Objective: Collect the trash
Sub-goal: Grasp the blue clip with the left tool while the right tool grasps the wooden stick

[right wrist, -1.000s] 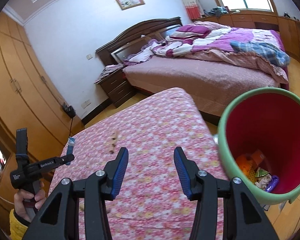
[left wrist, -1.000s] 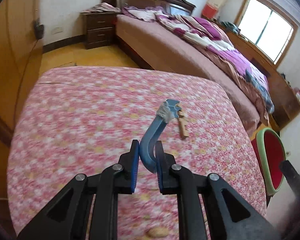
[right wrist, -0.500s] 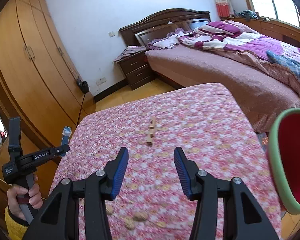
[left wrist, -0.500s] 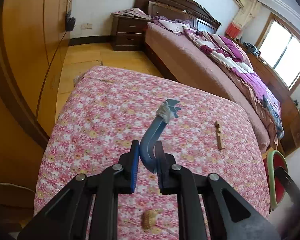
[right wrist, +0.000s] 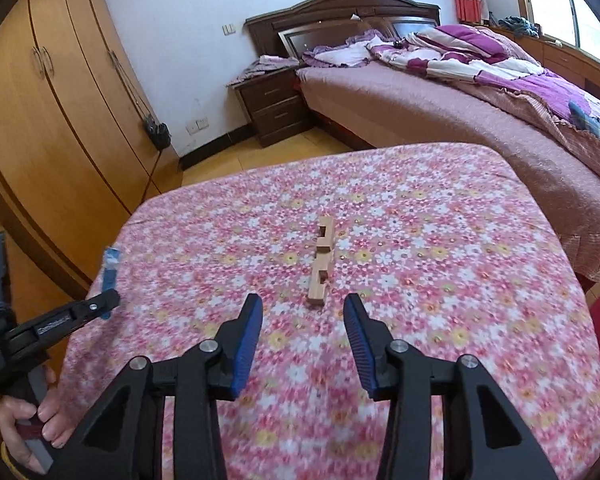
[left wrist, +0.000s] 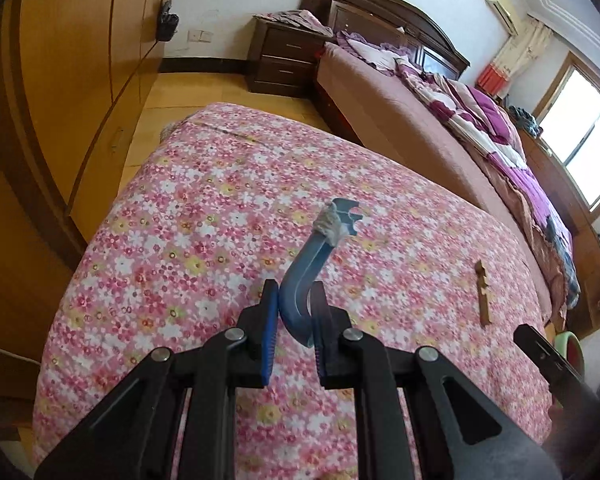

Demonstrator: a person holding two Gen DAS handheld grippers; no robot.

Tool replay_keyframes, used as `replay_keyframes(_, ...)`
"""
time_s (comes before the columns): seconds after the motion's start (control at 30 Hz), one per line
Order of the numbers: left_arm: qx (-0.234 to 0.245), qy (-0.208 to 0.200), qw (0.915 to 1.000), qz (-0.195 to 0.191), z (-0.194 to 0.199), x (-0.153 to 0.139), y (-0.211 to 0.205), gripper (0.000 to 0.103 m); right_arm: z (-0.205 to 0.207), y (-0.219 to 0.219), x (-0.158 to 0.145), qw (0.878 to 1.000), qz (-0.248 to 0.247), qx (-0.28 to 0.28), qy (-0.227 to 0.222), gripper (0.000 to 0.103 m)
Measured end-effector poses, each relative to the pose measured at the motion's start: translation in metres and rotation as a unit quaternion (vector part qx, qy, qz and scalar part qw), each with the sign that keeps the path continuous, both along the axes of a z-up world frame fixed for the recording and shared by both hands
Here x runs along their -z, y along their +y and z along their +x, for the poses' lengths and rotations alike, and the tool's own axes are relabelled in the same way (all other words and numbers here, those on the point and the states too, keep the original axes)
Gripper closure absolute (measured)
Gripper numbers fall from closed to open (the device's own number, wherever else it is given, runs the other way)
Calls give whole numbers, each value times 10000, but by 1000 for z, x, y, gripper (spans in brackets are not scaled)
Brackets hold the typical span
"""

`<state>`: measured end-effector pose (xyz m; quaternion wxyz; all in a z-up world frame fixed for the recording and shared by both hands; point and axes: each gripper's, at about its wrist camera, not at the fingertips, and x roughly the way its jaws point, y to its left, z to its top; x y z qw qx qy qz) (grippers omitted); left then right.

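Here, left hand-held gripper (left wrist: 296,320) pinching blue hook (left wrist: 300,276) — right (right wrist: 302,320) wide.

Right tool (right wrist: 302,328): black frame, 2 blue ribbed pads (right wrist: 246,342), silver screws.

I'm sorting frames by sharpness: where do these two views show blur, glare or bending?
Left wrist: sharp, window blown out white, wardrobe bowed by the fisheye. Right wrist: flowered cloth near the fingers smeared by motion, wooden piece fairly crisp, blue strip blurred.
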<state>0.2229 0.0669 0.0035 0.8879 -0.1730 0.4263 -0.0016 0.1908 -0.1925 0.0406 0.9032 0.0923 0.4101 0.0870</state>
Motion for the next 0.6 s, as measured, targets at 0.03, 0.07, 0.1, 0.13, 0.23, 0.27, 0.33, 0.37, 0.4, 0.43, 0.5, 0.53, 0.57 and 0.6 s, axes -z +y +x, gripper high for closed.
replay_keyframes(0.03,-48,-24,10000,3,0,2,0,88,4,0,4,10000,-24,2,29,60)
replay_keyframes(0.07,-69,-40,10000,7,0,3,0,88,9,0,8,10000,-37,-9,73,61)
replay_keyframes(0.1,-78,-49,10000,13,0,4,0,88,13,1,11,9999,-48,-26,104,62)
replay_keyframes(0.13,-81,-62,9999,17,0,5,0,88,16,2,13,9999,-68,-31,128,63)
replay_keyframes(0.23,-45,-95,9999,10,0,7,-1,88,26,3,20,9997,-144,-23,179,66)
replay_keyframes(0.27,-32,-100,9999,-18,0,8,-1,88,30,4,23,9997,-146,-20,201,66)
replay_keyframes(0.33,-8,-95,9999,-68,0,8,-2,88,33,6,26,9996,-150,-32,225,66)
replay_keyframes(0.37,8,-95,9999,-77,0,9,-2,88,35,7,28,9996,-191,-34,204,66)
replay_keyframes(0.4,32,-92,9999,-83,0,10,-3,88,36,8,28,9996,-241,-37,167,67)
replay_keyframes(0.43,55,-86,9999,-91,0,10,-4,88,37,10,29,9995,-287,-46,150,67)
replay_keyframes(0.5,100,-79,9999,-114,0,10,-6,88,41,14,29,9994,-321,-47,153,67)
replay_keyframes(0.53,115,-75,9998,-123,1,10,-7,88,41,14,29,9993,-337,-42,157,67)
replay_keyframes(0.57,122,-76,9998,-121,1,10,-8,88,41,14,29,9992,-373,-24,161,69)
replay_keyframes(0.6,131,-82,9998,-115,1,10,-9,88,42,17,29,9990,-410,-12,167,69)
